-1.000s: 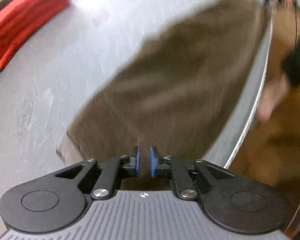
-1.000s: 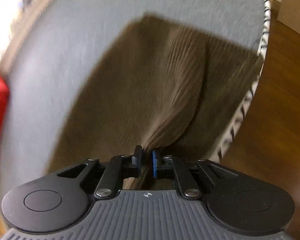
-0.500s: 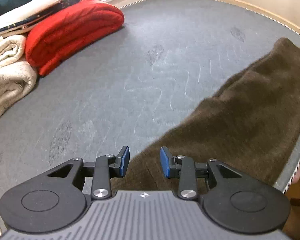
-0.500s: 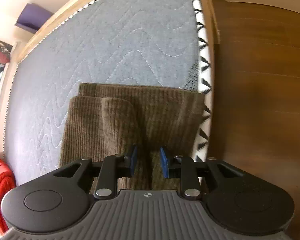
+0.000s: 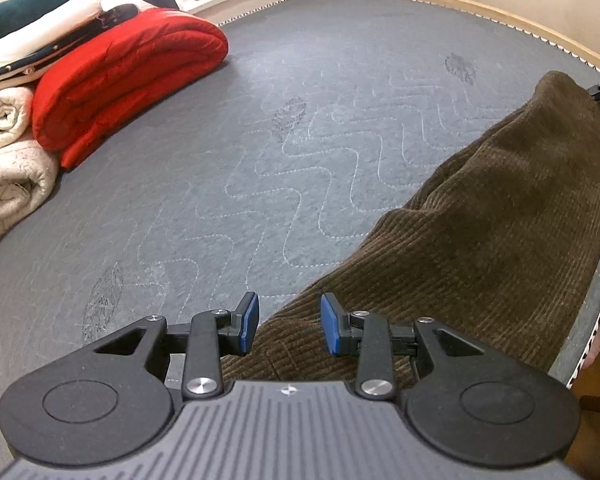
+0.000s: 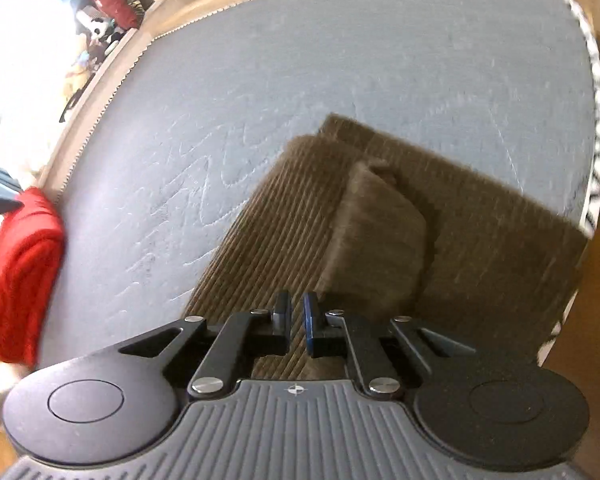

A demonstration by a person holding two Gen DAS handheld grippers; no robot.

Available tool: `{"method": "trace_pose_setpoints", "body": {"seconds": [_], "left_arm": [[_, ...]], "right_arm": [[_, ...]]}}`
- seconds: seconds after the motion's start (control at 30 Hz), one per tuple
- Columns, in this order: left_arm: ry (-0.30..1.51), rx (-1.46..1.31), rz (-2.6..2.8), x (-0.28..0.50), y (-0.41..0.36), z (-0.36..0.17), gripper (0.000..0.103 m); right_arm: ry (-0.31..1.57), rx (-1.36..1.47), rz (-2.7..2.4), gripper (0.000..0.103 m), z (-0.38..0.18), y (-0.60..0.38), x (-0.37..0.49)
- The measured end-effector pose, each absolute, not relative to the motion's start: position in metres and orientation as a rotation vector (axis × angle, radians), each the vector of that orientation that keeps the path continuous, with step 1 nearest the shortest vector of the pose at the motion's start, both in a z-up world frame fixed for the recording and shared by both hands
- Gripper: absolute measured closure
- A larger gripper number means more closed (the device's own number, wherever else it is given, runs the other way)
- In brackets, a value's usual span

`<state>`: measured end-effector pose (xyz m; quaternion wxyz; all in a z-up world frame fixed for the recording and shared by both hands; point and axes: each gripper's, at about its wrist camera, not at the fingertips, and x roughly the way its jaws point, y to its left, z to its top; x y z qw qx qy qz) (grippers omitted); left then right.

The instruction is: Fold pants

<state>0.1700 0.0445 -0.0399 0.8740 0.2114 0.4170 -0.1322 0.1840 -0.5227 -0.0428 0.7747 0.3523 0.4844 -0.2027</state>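
So the brown corduroy pants [image 5: 480, 240] are lying folded on the grey quilted mattress [image 5: 280, 140], right along its near edge by the zigzag trim [image 6: 594, 184]; in the right wrist view one layer is sitting doubled over on top of the rest, with a smaller flap [image 6: 380, 232] resting in the middle. The left gripper [image 5: 288, 328] is hanging over the pants' near corner with its blue pads [image 5: 247, 322] standing apart and nothing pinched between them; the cloth is just lying underneath. The right gripper [image 6: 297, 326] has just been closing, and its jaws are sitting almost together now over the corduroy; honestly that view is blurry, and I can't see any cloth caught between them. A red folded blanket [image 5: 128, 84] and cream blankets [image 5: 8, 168] are piled at the far left of the mattress, well apart from the pants.
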Motion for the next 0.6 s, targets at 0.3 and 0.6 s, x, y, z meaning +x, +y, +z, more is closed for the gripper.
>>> {"method": "trace_pose_setpoints", "body": {"seconds": [0.3,0.6], "left_arm": [[0.873,0.475,-0.269,0.166,0.047,-0.045,0.059],[0.879,0.494,-0.282,0.165,0.045,-0.047,0.057]], "right_arm": [[0.954,0.934,-0.74,0.094,-0.038,-0.559,0.146],[1.011,1.049,-0.758,0.087,-0.053,-0.563,0.126]]}}
